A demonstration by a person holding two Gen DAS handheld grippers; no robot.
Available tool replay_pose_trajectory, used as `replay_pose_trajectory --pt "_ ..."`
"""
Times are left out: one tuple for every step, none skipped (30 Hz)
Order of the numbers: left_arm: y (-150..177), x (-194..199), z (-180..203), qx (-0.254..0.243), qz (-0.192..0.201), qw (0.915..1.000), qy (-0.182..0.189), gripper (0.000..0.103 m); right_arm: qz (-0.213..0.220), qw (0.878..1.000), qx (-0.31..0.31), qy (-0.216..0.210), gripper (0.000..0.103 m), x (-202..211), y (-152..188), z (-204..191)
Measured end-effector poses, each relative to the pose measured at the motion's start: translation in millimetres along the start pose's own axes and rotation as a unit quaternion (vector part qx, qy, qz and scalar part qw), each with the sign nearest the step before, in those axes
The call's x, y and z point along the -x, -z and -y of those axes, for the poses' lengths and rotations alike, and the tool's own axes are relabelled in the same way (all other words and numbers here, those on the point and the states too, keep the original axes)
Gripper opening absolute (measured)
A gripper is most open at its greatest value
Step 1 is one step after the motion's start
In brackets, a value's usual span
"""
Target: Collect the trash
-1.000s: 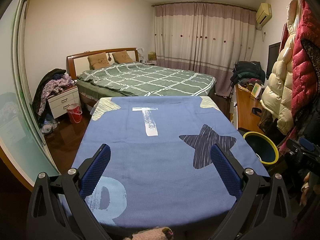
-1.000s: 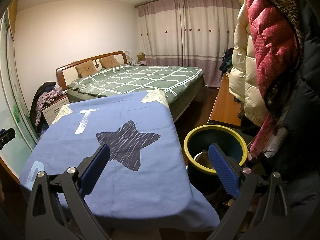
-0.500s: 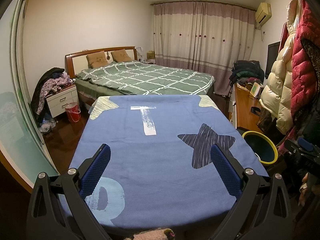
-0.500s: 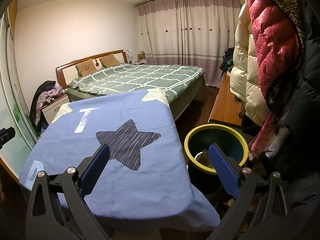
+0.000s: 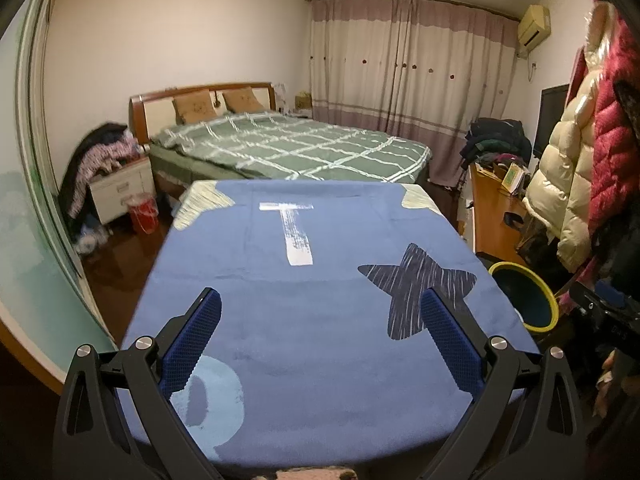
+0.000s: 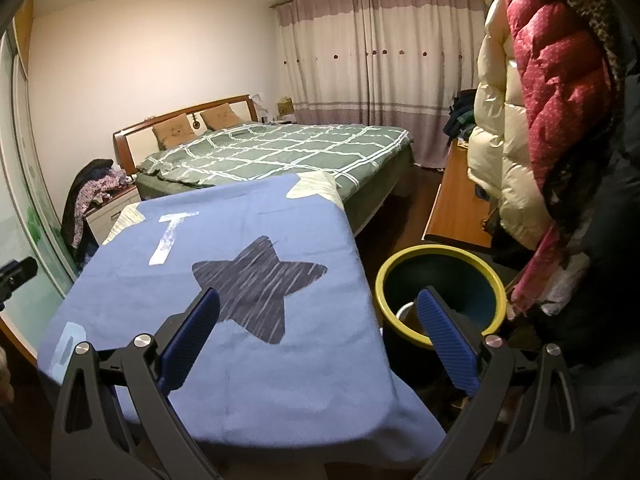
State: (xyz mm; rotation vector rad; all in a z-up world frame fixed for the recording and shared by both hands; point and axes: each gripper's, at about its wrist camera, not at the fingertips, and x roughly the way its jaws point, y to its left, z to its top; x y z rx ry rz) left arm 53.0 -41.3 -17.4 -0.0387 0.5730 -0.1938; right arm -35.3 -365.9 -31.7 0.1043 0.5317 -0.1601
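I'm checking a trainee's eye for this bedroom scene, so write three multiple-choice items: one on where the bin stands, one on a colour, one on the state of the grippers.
1. Where does the bin stand?
A. On the bed
B. On the floor beside the blue cloth, on its right
C. On the nightstand

2. What colour is the bin's rim?
A. Yellow
B. Red
C. White

3. How are the left gripper and right gripper?
A. Both shut on trash
B. One open, one shut
C. Both open and holding nothing

Answers: 1 B, it sits low off the cloth's right edge; 2 A, a yellow ring tops the dark tub; 3 C, each pair of fingers is spread with nothing between.
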Motion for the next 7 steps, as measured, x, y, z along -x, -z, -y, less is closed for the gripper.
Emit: replay_pose_trajectory --pt "-2 -8 -3 0.003 -0.004 1.0000 -0.004 0.098 -0.004 1.000 0.002 0.002 0.095 -10 -4 -2" --pt "-6 -21 -8 0.005 -0.011 0.9998 -0.014 0.098 -0.008 1.000 0.003 -0.003 0.096 -19 -7 -2" --pt "-10 -40 -15 0.009 -0.022 0.9995 -0.022 0.098 -0.013 1.000 0.001 -0.013 0.096 -31 -12 -5" --pt "-14 -60 -24 0.016 -0.032 0.9990 -0.027 0.098 -0.016 1.000 0.003 -0.020 0.096 -47 -17 -10" --pt "-17 -74 -30 0.020 -0.037 0.9986 -0.033 0.098 -0.016 1.000 0.007 -0.019 0.096 -58 -21 -13" --pt "-20 -96 -40 0.025 -0.044 0.9977 -0.044 0.098 -0.017 1.000 0.015 -0.013 0.096 -75 -26 -20" --pt "-22 -120 -50 0.025 -0.054 0.9965 -0.058 0.098 -0.018 0.999 0.026 -0.014 0.096 -96 -31 -29"
